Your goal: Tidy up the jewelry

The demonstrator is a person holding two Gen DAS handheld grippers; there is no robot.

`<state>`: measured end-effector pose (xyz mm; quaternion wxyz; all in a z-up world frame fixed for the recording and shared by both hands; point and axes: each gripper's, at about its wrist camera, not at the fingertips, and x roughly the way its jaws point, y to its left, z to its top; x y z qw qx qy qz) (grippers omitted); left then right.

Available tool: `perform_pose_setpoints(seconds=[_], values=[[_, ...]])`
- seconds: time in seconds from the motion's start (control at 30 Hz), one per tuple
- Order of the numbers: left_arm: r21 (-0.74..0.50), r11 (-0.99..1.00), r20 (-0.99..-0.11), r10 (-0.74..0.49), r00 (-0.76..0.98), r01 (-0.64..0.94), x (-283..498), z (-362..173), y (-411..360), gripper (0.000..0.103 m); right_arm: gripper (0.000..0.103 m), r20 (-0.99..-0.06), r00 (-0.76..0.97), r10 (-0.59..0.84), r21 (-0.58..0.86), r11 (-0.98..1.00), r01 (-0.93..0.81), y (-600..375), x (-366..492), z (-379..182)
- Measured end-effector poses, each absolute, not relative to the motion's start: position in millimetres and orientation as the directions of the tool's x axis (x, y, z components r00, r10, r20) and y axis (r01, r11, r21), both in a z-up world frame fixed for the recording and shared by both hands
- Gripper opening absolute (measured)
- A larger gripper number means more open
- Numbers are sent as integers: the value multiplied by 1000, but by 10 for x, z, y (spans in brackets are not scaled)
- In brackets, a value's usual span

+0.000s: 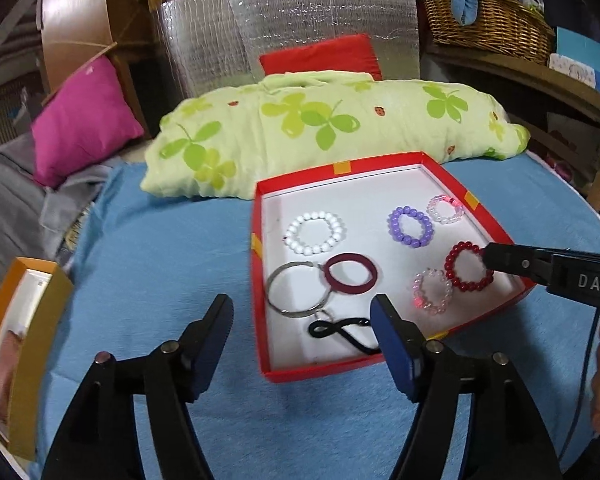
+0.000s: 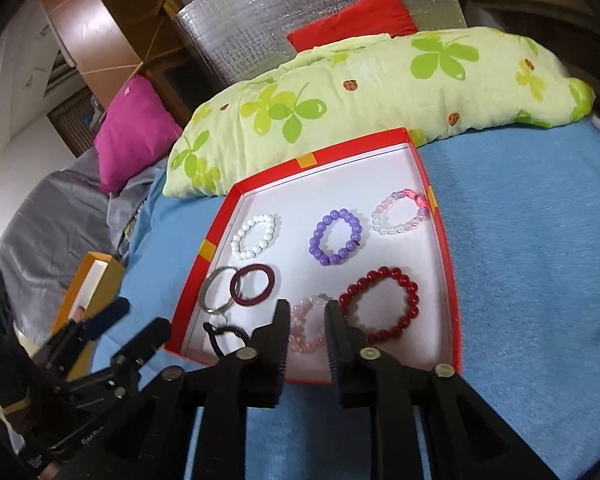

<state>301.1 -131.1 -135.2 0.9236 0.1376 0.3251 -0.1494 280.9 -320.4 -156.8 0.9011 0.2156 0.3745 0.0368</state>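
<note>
right gripper [image 2: 307, 312] hovering low over red tray [image 2: 450, 280], jaws parted a little, holding nothing, straddling pale pink bead bracelet [image 2: 310, 340] near the front edge, just beside dark red bead bracelet [image 2: 380, 304]. left gripper [image 1: 300, 320] spread wide, empty, at the tray's near wall above black hair tie [image 1: 332, 330]. for a clean pick: lower until 1 pad sits inside the pink loop and 1 outside, pinch 1 strand only, keep clear of the red beads, lift straight up. likely bound for orange box [image 1: 32, 320] off left.
</note>
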Motion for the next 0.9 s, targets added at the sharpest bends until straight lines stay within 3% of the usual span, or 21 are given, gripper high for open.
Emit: perform_pose_setpoints(seconds=[0.5,0.67,0.9], values=[[200,944,-591,-98,801,263,2776,-1218,-1110,79,22,-669,727,155,284,957,57,-2978,2443,-1433],[213,952,-571,-63,819,221,2725,-1186,-1005,81,29,-669,731,133,248,967,52,-2913,2345,-1422],[211,962,-545,-29,838,171,2668,-1141,-849,86,29,-665,737,119,221,974,41,-2801,2255,-1420]])
